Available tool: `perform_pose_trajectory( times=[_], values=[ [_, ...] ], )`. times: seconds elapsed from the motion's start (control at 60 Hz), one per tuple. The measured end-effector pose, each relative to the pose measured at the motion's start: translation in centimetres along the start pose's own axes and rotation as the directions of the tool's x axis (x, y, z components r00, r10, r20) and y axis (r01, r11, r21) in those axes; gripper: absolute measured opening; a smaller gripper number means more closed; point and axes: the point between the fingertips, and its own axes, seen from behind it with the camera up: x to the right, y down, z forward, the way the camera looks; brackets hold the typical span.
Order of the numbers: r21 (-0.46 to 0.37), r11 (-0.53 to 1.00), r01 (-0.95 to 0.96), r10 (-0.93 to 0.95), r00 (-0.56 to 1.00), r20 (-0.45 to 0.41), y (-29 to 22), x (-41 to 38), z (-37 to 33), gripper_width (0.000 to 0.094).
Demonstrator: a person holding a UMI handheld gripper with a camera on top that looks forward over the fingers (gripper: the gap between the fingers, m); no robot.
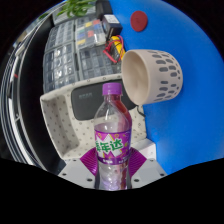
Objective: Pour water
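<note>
Closest to the lens, the gripper point(110, 172) has its two fingers point(84, 166) pressed against the sides of a bottle point(110, 138), the magenta pads point(136, 168) snug on either side of its lower body, so it is pinched rather than standing free between them. That bottle is clear plastic with a purple cap point(112, 92) and a purple label point(110, 152) carrying white characters. Its long axis runs straight away from the camera along the line of the fingers, cap end pointing up and forward, very nearly upright with perhaps a slight lean. Whether any liquid is inside I cannot tell. Just beyond the cap and a little to its right sits a cup point(152, 76), tan coloured with a pale rim and a row of small oval cut-outs around its wall; it is tipped on its side so the open mouth faces left toward the bottle's top. Cap and cup rim look near each other but apart. Behind the cup rises a big blue shape point(185, 100) with a white patch on it. Left of the bottle lies a grey-and-white box-like thing point(70, 110) with a dotted surface, and farther back is a wire rack point(75, 45) with some coloured items on it, too small to make out.
</note>
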Motion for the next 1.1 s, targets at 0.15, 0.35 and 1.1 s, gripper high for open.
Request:
perform_pose_trajectory(
  times=[0.15,0.35,1.1],
  values=[
    [0.018,0.984,-0.176,0.176,0.984,0.026,-1.3,-1.0,-0.6,0.0364],
    [-0.02,0.989,-0.149,0.149,0.989,-0.014,-1.0,-0.8,-0.7,0.0361],
    [0.017,-0.227,0.974,-0.933,-0.212,-0.292,-23.3,-13.5,-5.1,0.0361]
  ],
)
